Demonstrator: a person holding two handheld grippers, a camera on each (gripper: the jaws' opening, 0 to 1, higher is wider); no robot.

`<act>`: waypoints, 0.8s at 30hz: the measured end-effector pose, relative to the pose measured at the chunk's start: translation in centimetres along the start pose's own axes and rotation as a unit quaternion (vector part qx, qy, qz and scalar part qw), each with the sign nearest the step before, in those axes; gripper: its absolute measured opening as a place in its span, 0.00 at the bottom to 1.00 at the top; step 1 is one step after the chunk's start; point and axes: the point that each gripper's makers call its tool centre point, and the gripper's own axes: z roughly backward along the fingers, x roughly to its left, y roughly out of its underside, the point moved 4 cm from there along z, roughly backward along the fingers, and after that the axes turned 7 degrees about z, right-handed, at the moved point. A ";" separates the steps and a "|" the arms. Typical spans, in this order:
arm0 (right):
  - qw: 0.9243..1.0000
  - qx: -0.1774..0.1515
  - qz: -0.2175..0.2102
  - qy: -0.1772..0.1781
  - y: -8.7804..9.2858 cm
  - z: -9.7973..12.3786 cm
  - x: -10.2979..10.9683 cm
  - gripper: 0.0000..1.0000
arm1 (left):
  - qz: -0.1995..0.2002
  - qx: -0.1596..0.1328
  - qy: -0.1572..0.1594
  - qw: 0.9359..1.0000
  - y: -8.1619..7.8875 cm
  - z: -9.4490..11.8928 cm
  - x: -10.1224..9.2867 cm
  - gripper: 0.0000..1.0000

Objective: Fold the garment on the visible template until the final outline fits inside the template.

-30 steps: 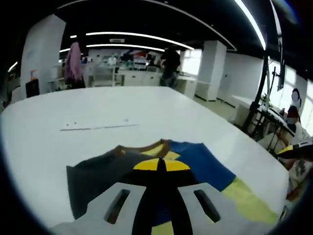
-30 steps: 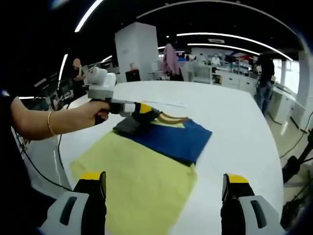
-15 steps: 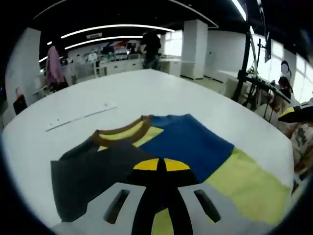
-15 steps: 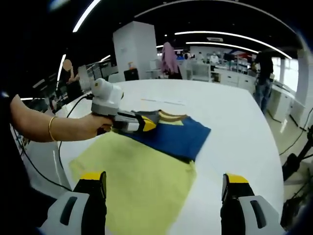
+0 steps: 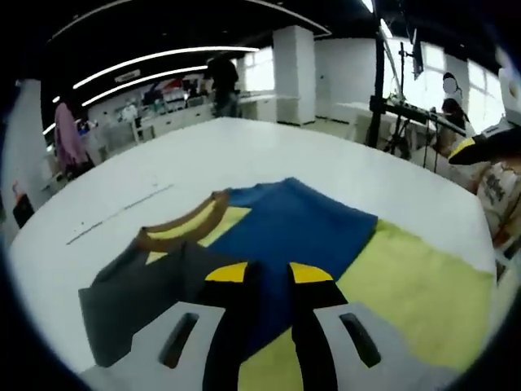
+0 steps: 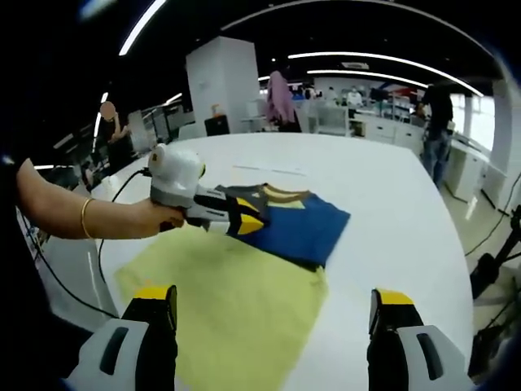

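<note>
On the white table (image 6: 391,187) lies the garment (image 6: 244,285), a T-shirt with a pale yellow body, a blue panel, a dark grey sleeve and a brown-and-yellow collar; its yellow part spreads toward the right gripper, its blue part lies beyond. In the left gripper view the same garment (image 5: 301,236) shows the grey sleeve to one side of the collar and the blue panel beside it. The left gripper (image 5: 269,273) hangs just above the fabric where grey meets blue, jaws slightly apart with a narrow gap, nothing between them. From the right gripper view, the left gripper (image 6: 248,218) is held by a hand (image 6: 151,220) with a gold bangle on the wrist, and it covers part of the collar area. The right gripper (image 6: 273,318) has its jaws wide apart, holding nothing, near the yellow hem.

Beyond the garment a thin line (image 5: 118,213) is marked on the table. Around the table: a white pillar (image 6: 224,81), workbenches (image 6: 366,122), a pink garment (image 6: 281,98) hanging, a standing person (image 6: 437,122), and ceiling light strips (image 6: 383,59).
</note>
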 end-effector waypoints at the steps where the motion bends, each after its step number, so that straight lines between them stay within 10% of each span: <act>1: 1.000 -0.001 0.000 0.000 0.0 0.0 0.0 0.98 | -0.004 -0.005 0.003 1.000 -0.1 0.3 0.1 0.19; 24: 1.000 -0.003 -0.001 -0.002 -0.1 0.1 -0.2 0.97 | -0.014 0.006 -0.012 1.000 1.9 3.3 4.8 0.26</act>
